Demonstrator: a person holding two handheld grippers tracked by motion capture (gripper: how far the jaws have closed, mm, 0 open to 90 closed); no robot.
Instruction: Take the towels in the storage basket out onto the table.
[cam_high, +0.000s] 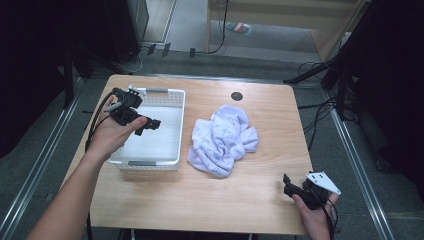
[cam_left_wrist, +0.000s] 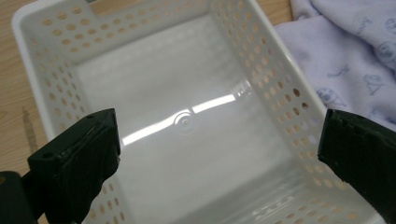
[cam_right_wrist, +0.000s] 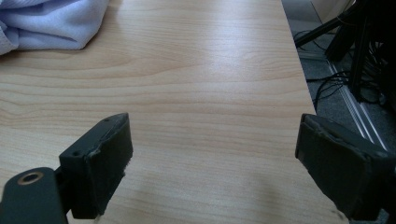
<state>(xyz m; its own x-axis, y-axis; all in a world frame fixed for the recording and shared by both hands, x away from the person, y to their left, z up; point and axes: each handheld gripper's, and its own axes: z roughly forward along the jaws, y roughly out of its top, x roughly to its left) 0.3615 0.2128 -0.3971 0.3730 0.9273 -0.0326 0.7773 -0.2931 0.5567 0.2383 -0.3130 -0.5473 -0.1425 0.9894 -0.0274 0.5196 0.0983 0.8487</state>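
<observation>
We see left gripper wide open over white basket, holding nothing; right gripper wide open, empty, 5 o'clock of lilac cloth

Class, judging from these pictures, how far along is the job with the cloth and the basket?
Nothing looks done: the white basket is empty and the lilac cloth lies crumpled beside it. The left hand-held gripper hovers open over the basket; the right hand-held gripper is open, empty. Grasping the cloth remains.
</observation>
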